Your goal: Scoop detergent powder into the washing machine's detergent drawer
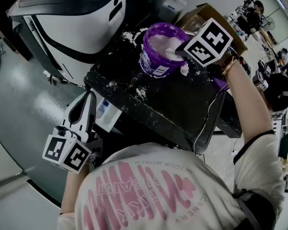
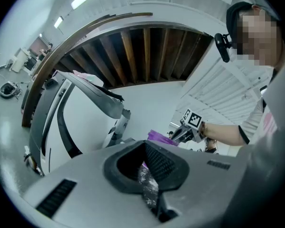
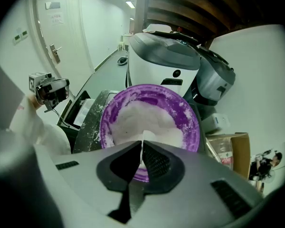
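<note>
White washing machine with black trim (image 1: 77, 23) at back; black powder-dusted tabletop (image 1: 173, 104) beside it, bearing upright round purple plastic tub of white detergent powder (image 1: 156, 56). Right gripper (image 3: 140, 151) steeply down over tub, nearly closed, pinching thin white strip (image 3: 146, 136). Left gripper (image 2: 145, 148) level, low beside the table, closed, empty.
</note>
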A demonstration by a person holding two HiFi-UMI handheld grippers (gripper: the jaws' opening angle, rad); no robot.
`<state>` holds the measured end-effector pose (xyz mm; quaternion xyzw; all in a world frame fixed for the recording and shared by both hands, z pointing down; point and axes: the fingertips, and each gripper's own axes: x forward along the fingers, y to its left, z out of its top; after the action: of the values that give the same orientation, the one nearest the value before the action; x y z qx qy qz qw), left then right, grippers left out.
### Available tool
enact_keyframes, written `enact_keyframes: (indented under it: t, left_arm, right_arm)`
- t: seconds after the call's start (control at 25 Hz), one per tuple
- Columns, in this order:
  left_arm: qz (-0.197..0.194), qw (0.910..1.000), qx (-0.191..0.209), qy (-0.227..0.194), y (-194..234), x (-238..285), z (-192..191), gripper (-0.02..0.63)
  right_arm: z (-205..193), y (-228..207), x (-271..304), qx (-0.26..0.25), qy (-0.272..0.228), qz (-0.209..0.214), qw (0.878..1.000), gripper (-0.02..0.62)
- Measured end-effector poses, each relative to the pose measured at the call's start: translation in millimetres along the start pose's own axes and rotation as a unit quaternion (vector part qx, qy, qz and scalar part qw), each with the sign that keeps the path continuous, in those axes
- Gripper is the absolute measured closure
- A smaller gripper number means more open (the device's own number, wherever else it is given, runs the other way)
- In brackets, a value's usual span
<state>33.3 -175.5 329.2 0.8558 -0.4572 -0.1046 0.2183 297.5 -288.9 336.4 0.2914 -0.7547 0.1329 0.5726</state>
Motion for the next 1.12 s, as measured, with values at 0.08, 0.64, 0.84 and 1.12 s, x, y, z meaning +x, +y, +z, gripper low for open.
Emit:
enact_keyframes:
  t: [0.08,0.64,0.84,1.12]
  left_arm:
    - [0.002,1.0,0.004,-0.002,-0.9,-3.9,0.3,0.603]
    - [0.005,0.9999,-0.003,-0.013,4.5,-18.5,3.2,0.603]
    - [-0.004,0.9999,0.002,-0.01,9.2,-15.8,7.2,0.603]
    - [-0.014,0.9999,0.001,-0.007,17.0,-11.8,13.1,0.603]
  right_arm:
    - [0.1,2.0,-0.8,0.003,0.001,0.003,1.0,0.589]
    - [5.3,13.4,-5.8,0.104,-0.018,0.057,0.993,0.588]
    - [15.9,18.8,-11.8,0.188,-0.06,0.121,0.973,0.589]
    - [26.6,27.4,-15.4,0.28,-0.104,0.179,0.937,0.588]
